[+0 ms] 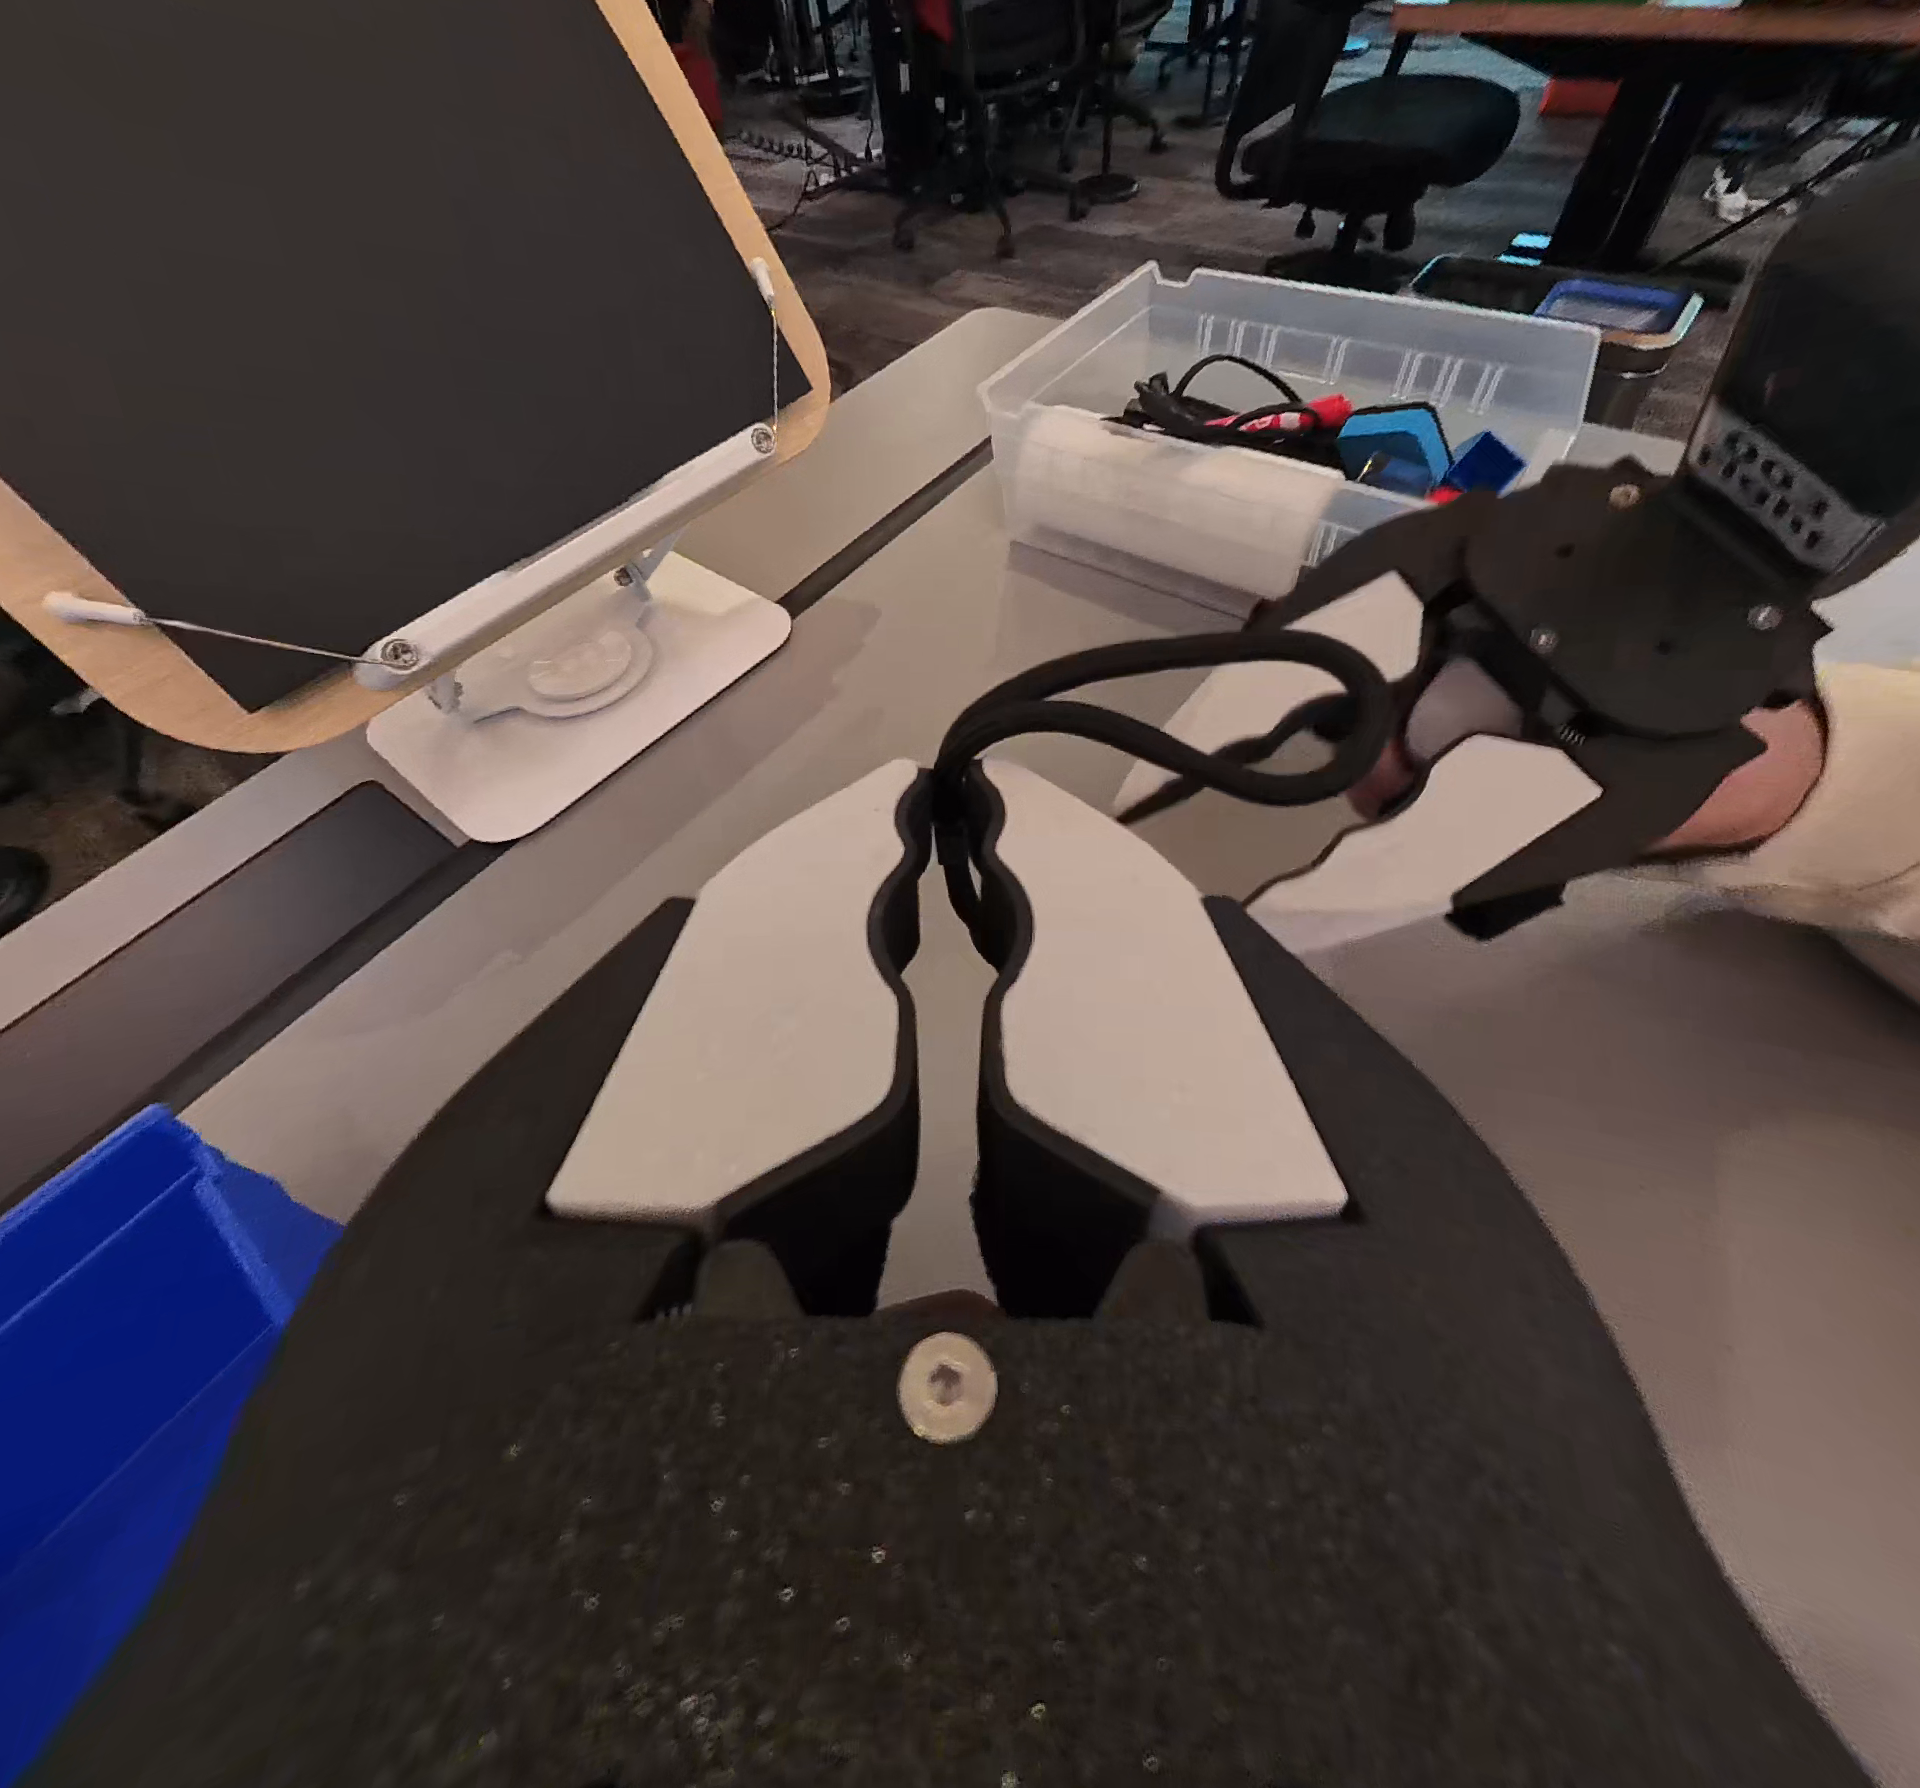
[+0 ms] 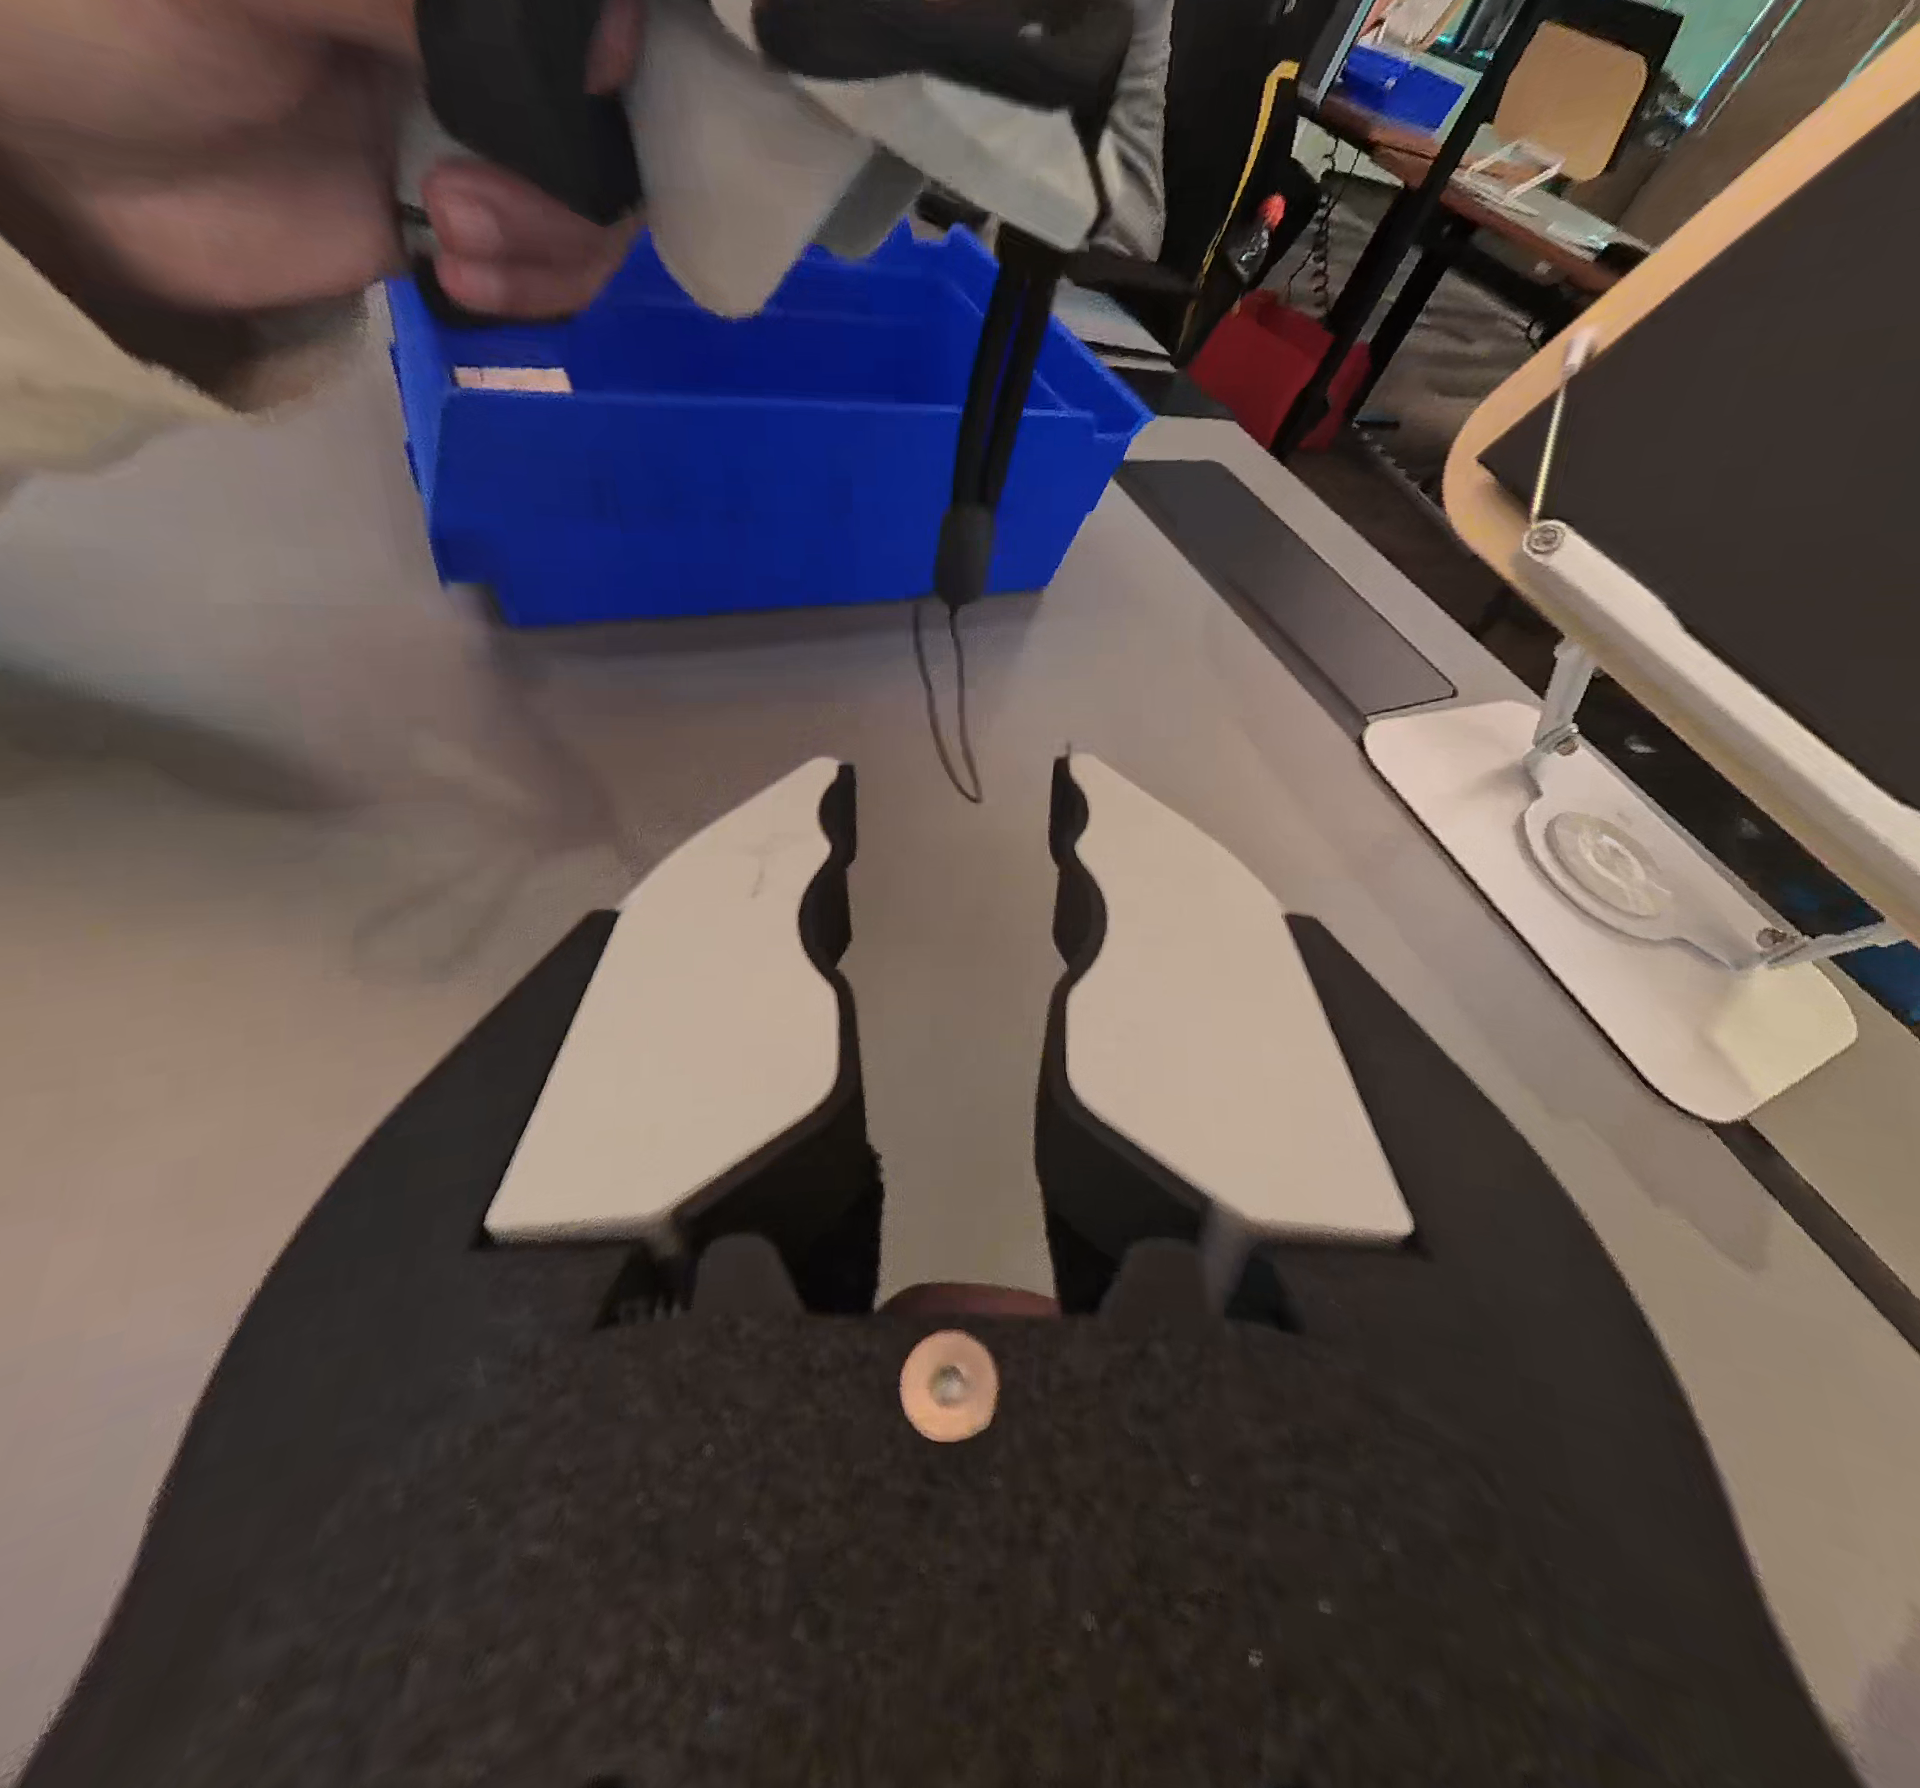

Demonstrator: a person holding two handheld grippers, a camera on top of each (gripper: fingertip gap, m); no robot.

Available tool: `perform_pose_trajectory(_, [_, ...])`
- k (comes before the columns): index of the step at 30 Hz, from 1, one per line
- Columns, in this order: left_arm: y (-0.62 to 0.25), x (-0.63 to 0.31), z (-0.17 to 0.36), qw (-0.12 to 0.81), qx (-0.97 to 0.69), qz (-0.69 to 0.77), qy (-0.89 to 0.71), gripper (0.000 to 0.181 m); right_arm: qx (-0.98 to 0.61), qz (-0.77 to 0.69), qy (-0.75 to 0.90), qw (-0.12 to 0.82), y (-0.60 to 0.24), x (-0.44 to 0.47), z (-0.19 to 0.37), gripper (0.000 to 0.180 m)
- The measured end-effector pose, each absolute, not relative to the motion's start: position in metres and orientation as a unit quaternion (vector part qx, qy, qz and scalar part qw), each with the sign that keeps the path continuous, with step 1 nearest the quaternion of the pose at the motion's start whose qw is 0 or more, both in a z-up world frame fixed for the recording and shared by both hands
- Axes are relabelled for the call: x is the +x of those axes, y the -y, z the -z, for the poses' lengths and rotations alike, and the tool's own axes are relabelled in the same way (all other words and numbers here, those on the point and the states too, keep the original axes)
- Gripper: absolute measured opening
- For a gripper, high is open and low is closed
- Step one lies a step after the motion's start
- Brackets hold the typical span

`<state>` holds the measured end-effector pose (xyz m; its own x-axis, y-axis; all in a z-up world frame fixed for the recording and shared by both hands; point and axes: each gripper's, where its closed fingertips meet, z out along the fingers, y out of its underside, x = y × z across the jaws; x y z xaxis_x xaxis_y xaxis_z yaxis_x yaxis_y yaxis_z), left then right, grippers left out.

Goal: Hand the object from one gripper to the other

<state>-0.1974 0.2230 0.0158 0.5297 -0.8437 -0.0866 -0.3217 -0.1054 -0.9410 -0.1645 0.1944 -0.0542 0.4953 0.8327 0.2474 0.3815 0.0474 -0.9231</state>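
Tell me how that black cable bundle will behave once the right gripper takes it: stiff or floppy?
Likely floppy: the black cable bundle loops and sags out of the shut left gripper, its end dangling before the blue bin. Probably light. The open right gripper may find it swinging.

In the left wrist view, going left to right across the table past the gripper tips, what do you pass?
Blue bin → tilted dark board on its white stand → left gripper pinching the black cable → clear bin of odds and ends → right gripper.
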Motion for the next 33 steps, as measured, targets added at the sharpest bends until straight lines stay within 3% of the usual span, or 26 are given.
perform_pose_trajectory(8, [-0.217, -0.188, -0.004, 0.491, -0.705, 0.286, -0.425, 0.005, -0.593, -0.115, 0.503, 0.618, -0.186, -0.131, 0.005, 0.039])
perform_pose_trajectory(18, [-0.164, -0.144, 0.005, 0.325, -0.638, 0.564, -0.41, 0.005, -0.527, -0.209, 0.508, 0.648, -0.152, -0.143, -0.026, 0.05])
perform_pose_trajectory(21, [-0.154, -0.133, 0.017, 0.285, -0.635, 0.59, -0.41, 0.005, -0.512, -0.202, 0.527, 0.647, -0.146, -0.151, -0.021, 0.041])
perform_pose_trajectory(23, [-0.148, -0.126, 0.027, 0.264, -0.638, 0.588, -0.422, 0.005, -0.503, -0.193, 0.537, 0.649, -0.144, -0.152, -0.018, 0.022])
perform_pose_trajectory(24, [-0.144, -0.123, 0.032, 0.259, -0.639, 0.583, -0.43, 0.005, -0.501, -0.192, 0.547, 0.642, -0.143, -0.152, -0.014, 0.003])
perform_pose_trajectory(32, [-0.135, -0.117, 0.038, 0.274, -0.641, 0.531, -0.482, 0.005, -0.55, -0.281, 0.505, 0.604, -0.151, -0.138, -0.018, 0.002])
perform_pose_trajectory(33, [-0.138, -0.12, 0.038, 0.281, -0.647, 0.516, -0.487, 0.012, -0.553, -0.282, 0.501, 0.603, -0.152, -0.136, -0.019, 0.002])
